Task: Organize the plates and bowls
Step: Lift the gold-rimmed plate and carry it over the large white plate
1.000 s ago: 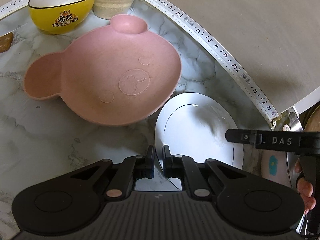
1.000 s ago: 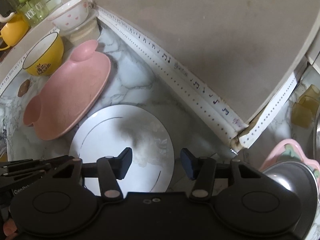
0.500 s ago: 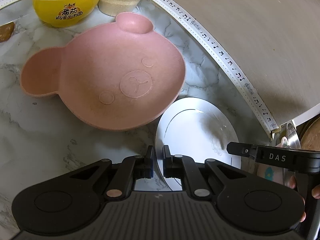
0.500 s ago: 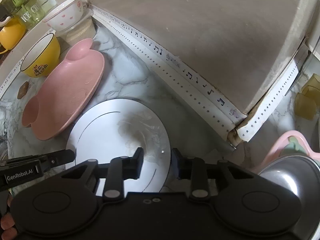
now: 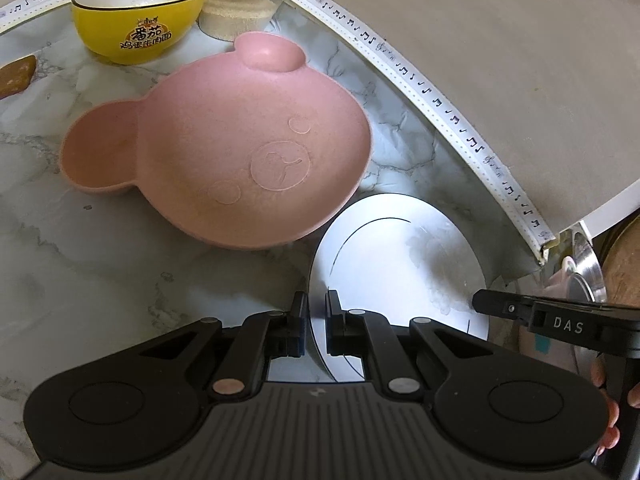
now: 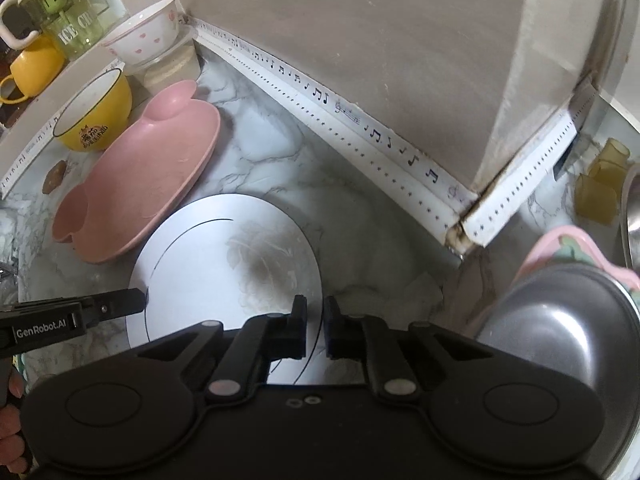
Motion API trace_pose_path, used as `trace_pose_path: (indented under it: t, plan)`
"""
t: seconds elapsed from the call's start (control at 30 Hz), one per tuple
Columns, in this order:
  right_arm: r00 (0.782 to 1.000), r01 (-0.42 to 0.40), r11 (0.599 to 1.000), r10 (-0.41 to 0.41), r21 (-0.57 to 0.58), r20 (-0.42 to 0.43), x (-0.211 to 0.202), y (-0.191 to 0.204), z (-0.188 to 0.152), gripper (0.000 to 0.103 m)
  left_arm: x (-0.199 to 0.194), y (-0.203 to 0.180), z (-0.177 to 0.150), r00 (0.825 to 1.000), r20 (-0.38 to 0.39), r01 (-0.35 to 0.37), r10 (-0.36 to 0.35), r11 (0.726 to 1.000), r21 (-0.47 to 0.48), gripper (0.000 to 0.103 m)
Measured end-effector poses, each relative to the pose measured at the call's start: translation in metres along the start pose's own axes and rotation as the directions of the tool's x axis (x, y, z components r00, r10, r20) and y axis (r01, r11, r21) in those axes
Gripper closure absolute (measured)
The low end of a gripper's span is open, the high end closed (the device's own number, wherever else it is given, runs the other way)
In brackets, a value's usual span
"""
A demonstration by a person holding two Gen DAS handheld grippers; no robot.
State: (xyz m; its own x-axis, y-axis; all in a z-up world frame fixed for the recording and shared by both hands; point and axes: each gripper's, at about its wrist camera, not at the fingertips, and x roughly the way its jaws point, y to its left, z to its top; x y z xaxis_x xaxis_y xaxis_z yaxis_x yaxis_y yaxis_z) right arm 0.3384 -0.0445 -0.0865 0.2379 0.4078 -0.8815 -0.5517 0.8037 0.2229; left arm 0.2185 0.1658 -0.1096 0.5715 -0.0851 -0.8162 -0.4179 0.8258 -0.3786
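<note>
A white plate (image 5: 400,264) (image 6: 224,264) lies on the marble counter (image 5: 100,264), held at two opposite edges. My left gripper (image 5: 316,304) is shut on its left rim. My right gripper (image 6: 314,308) has its jaws closing tight on the right rim, and the pads pinch the rim. Whether the plate is lifted off the counter I cannot tell. A pink bear-shaped plate (image 5: 224,152) (image 6: 140,184) rests just left of it. Behind that stands a yellow bowl (image 5: 136,12) (image 6: 96,116).
A white heart-patterned bowl (image 6: 144,40) sits on a lidded tub in the corner by the tiled wall (image 6: 400,40). A steel bowl (image 6: 560,320) on a pink tray (image 6: 560,240) is at the right. A green glass mug (image 6: 60,12) and a yellow mug (image 6: 32,68) stand on a ledge.
The right gripper's jaws went from wide apart to pinched on the white plate's right rim. The left gripper stayed shut on the left rim.
</note>
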Motion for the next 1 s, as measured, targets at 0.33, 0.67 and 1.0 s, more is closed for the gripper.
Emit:
trace_pose_path:
  t: [0.33, 0.67, 1.0]
  plan:
    - [0.999, -0.027, 0.998, 0.025, 0.049, 0.03, -0.017, 0.002, -0.013, 0.094, -0.026, 0.0, -0.008, 1.0, 0.014, 0.025, -0.025, 1.0, -0.004, 0.096]
    - [0.996, -0.05, 0.997, 0.046, 0.058, 0.073, -0.049, 0.018, -0.025, 0.094, -0.06, 0.004, -0.02, 0.999, 0.041, 0.031, -0.031, 0.999, -0.009, 0.096]
    - [0.993, -0.085, 0.995, 0.079, 0.059, 0.089, -0.07, 0.043, -0.039, 0.095, -0.096, 0.019, -0.036, 0.998, 0.049, 0.025, -0.024, 1.0, -0.016, 0.096]
